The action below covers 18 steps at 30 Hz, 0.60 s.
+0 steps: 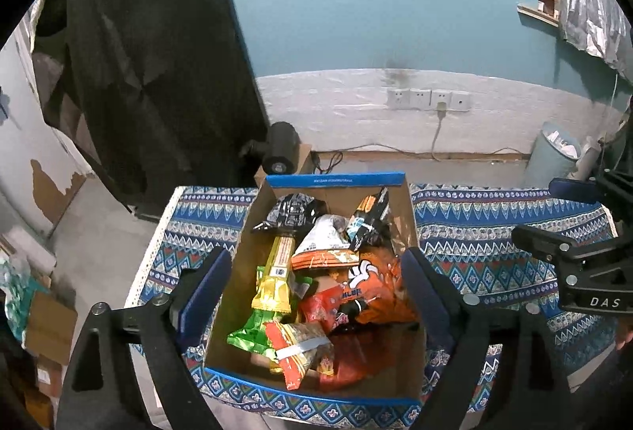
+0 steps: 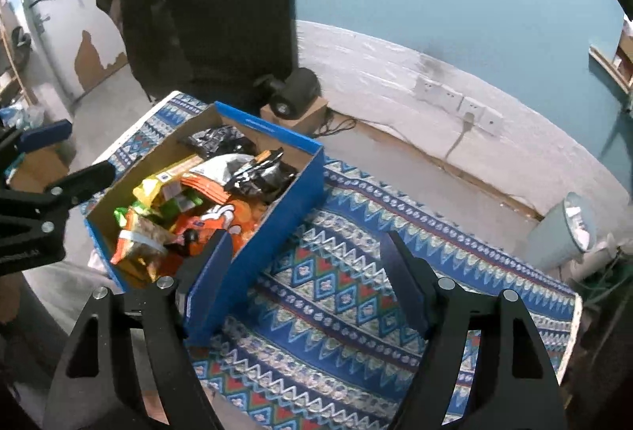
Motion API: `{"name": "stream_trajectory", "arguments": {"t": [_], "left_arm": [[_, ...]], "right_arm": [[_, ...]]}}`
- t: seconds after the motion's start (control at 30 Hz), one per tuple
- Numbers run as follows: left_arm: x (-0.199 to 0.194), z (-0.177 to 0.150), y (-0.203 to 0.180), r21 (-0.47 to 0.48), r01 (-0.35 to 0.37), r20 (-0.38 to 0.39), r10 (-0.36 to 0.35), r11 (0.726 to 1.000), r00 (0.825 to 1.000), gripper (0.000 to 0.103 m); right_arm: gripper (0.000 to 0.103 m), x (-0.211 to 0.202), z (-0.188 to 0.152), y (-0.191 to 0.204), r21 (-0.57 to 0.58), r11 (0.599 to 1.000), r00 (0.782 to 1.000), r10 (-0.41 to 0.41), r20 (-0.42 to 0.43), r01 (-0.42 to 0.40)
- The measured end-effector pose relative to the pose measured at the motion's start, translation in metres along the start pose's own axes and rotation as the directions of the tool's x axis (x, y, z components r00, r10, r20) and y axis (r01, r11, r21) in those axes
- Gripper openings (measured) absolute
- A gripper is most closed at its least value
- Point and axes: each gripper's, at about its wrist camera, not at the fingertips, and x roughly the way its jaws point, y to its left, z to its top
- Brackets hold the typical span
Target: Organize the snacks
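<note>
A blue cardboard box [image 1: 336,180] stands on a table with a blue patterned cloth [image 1: 494,224]. It holds several snack packets: an orange packet [image 1: 376,295], a yellow-green packet [image 1: 275,271], a black packet [image 1: 294,210]. My left gripper [image 1: 316,268] is open and empty, held above the box with a finger over each side. The box also shows in the right wrist view [image 2: 277,200]. My right gripper [image 2: 308,252] is open and empty, above the cloth [image 2: 356,303] just right of the box. The right gripper shows in the left wrist view [image 1: 554,244].
A black curtain [image 1: 150,54] hangs behind the table at left. A black device [image 1: 281,149] sits on a small carton by the wall. A grey waste bin [image 2: 565,228] stands on the floor at right. Wall sockets [image 1: 429,99] with a cable are behind the table.
</note>
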Motion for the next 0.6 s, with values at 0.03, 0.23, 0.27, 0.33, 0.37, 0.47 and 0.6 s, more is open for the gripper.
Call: {"name": "stream_trajectory", "arguments": {"t": [0.03,0.23,0.27,0.33,0.37,0.47,0.6], "left_arm": [[-0.0018,0.0004,-0.0014,0.004,-0.002,0.007,0.002,1.0,1.0,0.094],[-0.0039,0.0023,-0.0089,0.034,-0.013,0.028,0.012,0.999,1.0,0.094],[-0.003,0.002,-0.0092,0.034,-0.011,0.024,0.01,0.999,1.0,0.094],[-0.0022,0.0023,-0.0092,0.03,-0.003,0.018,0.003,1.0,1.0,0.094],[-0.0019,0.0026,-0.0089,0.028,-0.004,0.018,0.003,1.0,1.0,0.094],[-0.0012,0.0024,-0.0091,0.025,-0.006,0.018,0.006,1.0,1.0,0.094],[-0.0006,0.0018,-0.0075,0.015,-0.011,0.017,0.011,1.0,1.0,0.094]], "right_arm": [[0.077,-0.0018,-0.0001,-0.0007,-0.001,1.0,1.0,-0.006,0.006,0.006],[0.077,-0.0061,-0.0002,-0.0051,0.01,1.0,1.0,-0.003,0.015,0.003],[0.077,-0.0061,-0.0004,-0.0053,0.008,1.0,1.0,-0.003,0.015,0.003],[0.077,-0.0061,-0.0001,-0.0061,0.009,1.0,1.0,-0.004,0.014,0.004],[0.077,-0.0062,0.0,-0.0068,0.011,1.0,1.0,-0.005,0.014,0.005],[0.077,-0.0065,0.0001,-0.0079,0.016,1.0,1.0,-0.004,0.013,0.004],[0.077,-0.0062,-0.0001,-0.0084,0.015,1.0,1.0,-0.005,0.009,0.005]]}}
